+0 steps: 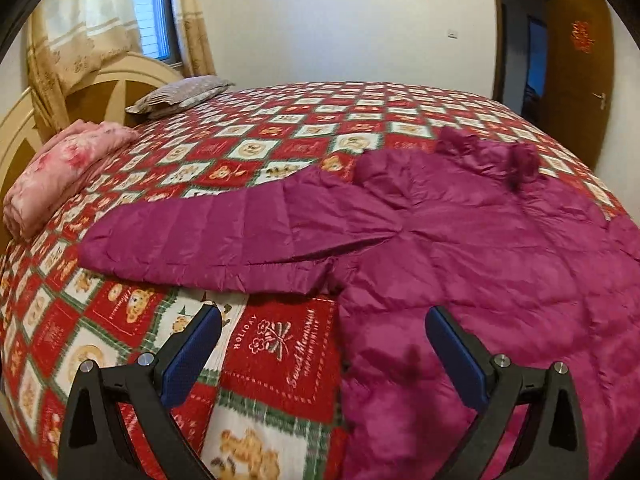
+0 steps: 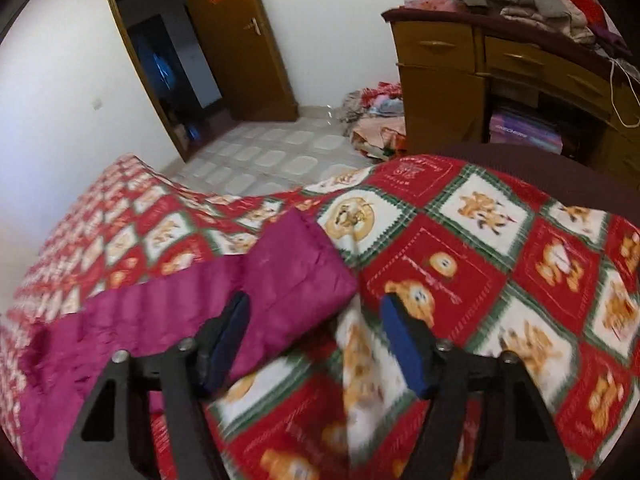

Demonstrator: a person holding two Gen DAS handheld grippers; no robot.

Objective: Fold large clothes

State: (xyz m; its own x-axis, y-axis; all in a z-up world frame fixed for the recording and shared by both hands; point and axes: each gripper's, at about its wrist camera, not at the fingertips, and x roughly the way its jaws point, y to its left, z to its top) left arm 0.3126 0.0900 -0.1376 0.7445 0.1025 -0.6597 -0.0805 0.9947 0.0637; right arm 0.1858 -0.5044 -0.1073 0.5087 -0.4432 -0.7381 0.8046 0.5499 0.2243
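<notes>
So the magenta puffer jacket is spread flat on the bed's red teddy-bear quilt, one sleeve stretched out toward a folded pink blanket near the headboard. The left gripper hangs over the jacket's edge, jaws wide apart, gripping nothing. The right gripper sits above the other sleeve's cuff, jaws about halfway apart, nothing pinched.

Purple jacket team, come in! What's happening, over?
Left hand-held gripper open, empty. Right hand-held gripper open, empty, by the sleeve end. Purple jacket spread flat on bedspread, unfolded. Nothing blocking.
</notes>
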